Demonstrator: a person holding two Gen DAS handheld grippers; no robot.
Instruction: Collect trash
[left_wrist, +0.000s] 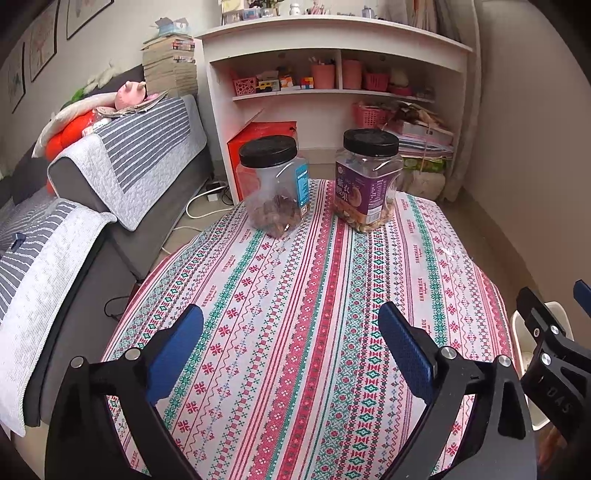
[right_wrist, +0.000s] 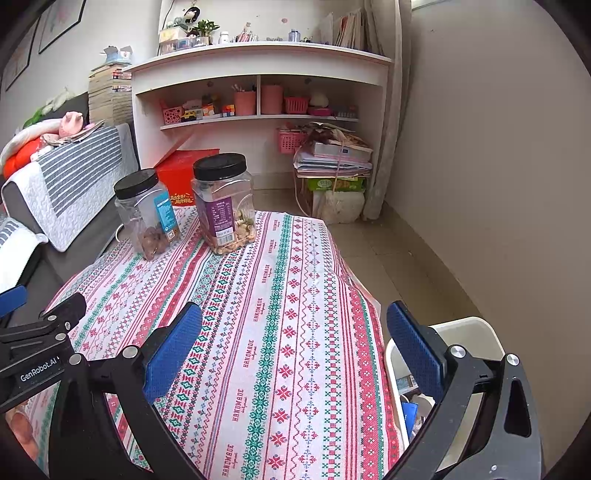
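my left gripper (left_wrist: 291, 350): fingers wide apart, holding nothing, over the tablecloth (left_wrist: 295, 295) | my right gripper (right_wrist: 295, 343): spread wide, holding nothing, one finger above the white bin (right_wrist: 476, 328) | trash (right_wrist: 410, 410): inside that bin, beside the table

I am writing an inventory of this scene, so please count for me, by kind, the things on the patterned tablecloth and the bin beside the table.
Clear plastic jars with black lids: 2, one with a blue label and one with a purple label.
White plastic trash bin beside the table: 1.
Total: 3.
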